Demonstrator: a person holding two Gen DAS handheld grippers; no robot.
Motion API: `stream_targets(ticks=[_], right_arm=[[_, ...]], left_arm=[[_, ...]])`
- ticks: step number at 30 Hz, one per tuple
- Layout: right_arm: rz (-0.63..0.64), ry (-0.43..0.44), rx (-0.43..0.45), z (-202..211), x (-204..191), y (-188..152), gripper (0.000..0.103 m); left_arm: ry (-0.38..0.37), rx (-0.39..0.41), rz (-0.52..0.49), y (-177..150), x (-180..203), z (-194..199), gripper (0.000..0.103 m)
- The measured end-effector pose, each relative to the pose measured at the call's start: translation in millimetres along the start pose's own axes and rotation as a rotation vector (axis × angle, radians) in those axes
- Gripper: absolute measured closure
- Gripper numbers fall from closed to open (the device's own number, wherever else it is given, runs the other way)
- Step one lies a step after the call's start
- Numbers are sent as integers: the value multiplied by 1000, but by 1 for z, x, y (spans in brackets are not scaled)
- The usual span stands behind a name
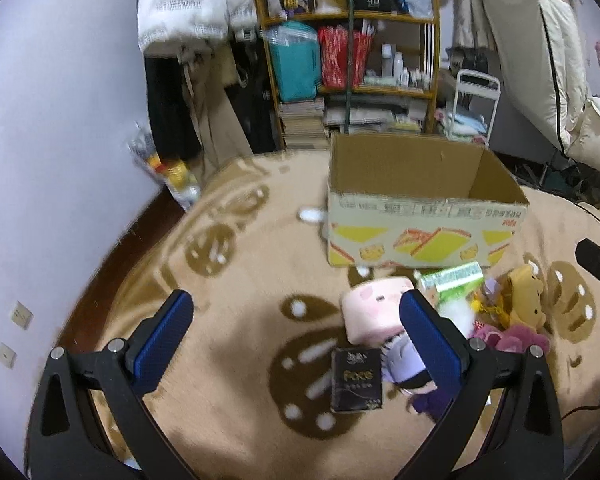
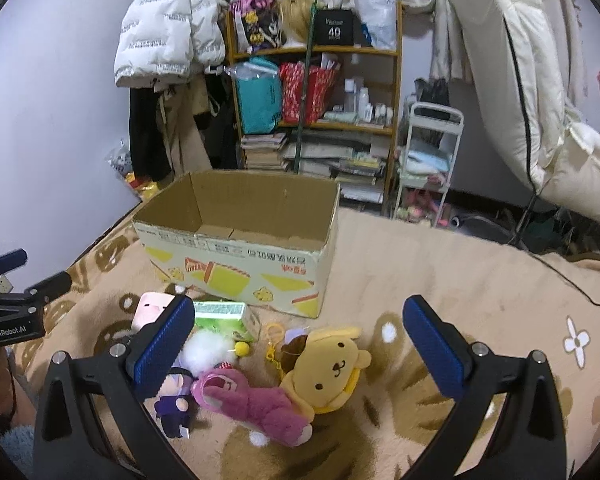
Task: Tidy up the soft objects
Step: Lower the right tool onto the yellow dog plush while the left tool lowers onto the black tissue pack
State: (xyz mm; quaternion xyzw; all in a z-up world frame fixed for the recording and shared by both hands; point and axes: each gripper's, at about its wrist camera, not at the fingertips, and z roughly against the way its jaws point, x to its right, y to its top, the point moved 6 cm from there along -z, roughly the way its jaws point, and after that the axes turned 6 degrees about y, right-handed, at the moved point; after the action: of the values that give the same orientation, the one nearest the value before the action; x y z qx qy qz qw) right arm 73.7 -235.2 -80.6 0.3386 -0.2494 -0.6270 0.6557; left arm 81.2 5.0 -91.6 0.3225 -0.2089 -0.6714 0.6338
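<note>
An open cardboard box (image 2: 236, 256) stands on the beige blanket; it also shows in the left wrist view (image 1: 420, 216). In front of it lie soft toys: a yellow dog plush (image 2: 332, 368), a pink plush (image 2: 256, 404), a white pompom (image 2: 208, 350), a purple doll (image 2: 176, 408) and a pink square plush (image 1: 376, 308). My right gripper (image 2: 300, 344) is open above the yellow and pink plushes. My left gripper (image 1: 296, 332) is open, to the left of the toys, its right finger over the pink square plush and purple doll (image 1: 404, 364).
A black packet (image 1: 356, 380) and a green-white pack (image 1: 452, 280) lie among the toys. A crowded bookshelf (image 2: 316, 112), hanging coats, a white cart (image 2: 424, 160) and a mattress stand behind the bed. A cable (image 2: 572, 284) crosses the blanket at right.
</note>
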Motion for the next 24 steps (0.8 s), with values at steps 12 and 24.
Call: stream_targets(ticks=[12,24], right_arm=[[-109,41,-195,-48,20,-13,0],[-173,33,-354,-86,36,-39,0]], left_arm=[[-56,-289,46,-19,19,-64,1],[-50,-481,32,-45,27,-105,2]])
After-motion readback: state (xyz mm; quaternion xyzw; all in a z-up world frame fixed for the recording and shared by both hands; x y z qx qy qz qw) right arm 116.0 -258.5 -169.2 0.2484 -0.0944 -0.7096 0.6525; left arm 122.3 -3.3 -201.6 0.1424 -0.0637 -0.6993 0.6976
